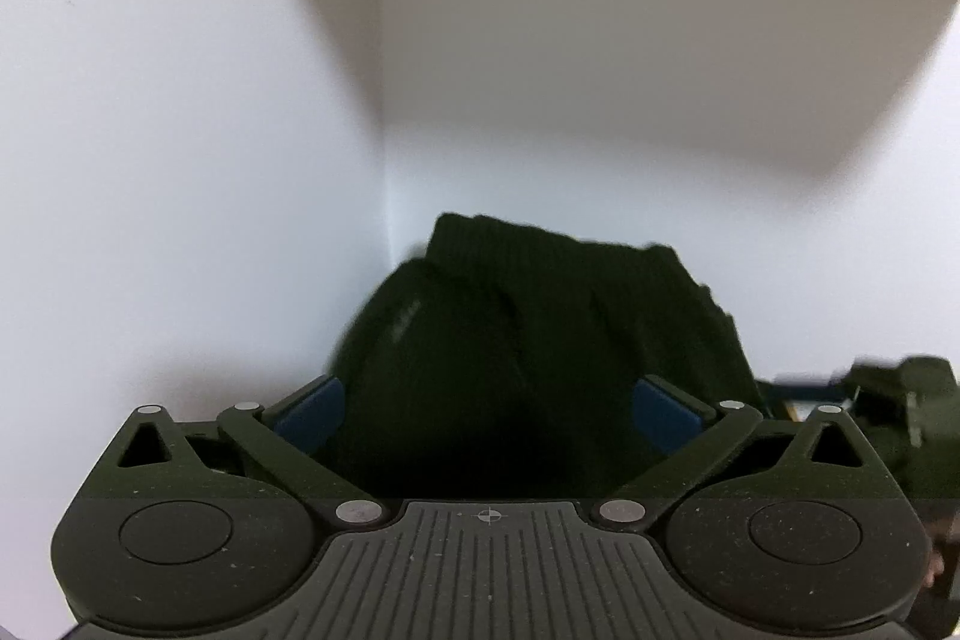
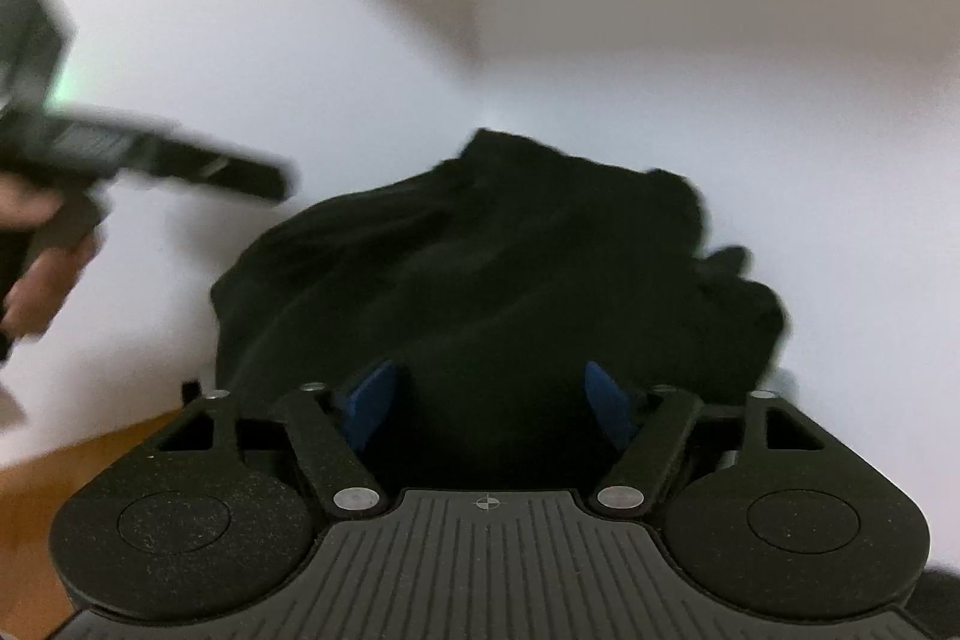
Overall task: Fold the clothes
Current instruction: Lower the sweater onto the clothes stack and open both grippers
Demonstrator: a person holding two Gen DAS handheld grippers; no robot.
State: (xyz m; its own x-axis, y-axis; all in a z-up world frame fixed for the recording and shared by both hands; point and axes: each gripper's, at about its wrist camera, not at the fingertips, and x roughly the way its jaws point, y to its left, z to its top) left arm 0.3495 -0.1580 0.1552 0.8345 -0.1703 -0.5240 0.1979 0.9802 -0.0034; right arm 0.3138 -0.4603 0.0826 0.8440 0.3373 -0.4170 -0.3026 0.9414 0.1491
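Both pairs of blue-padded fingers stand spread apart, grasping nothing: left gripper (image 1: 487, 409), right gripper (image 2: 491, 403). Just beyond them a crumpled black garment (image 2: 480, 268) lies heaped on the white table (image 2: 270, 70), near a white wall (image 1: 600, 40).
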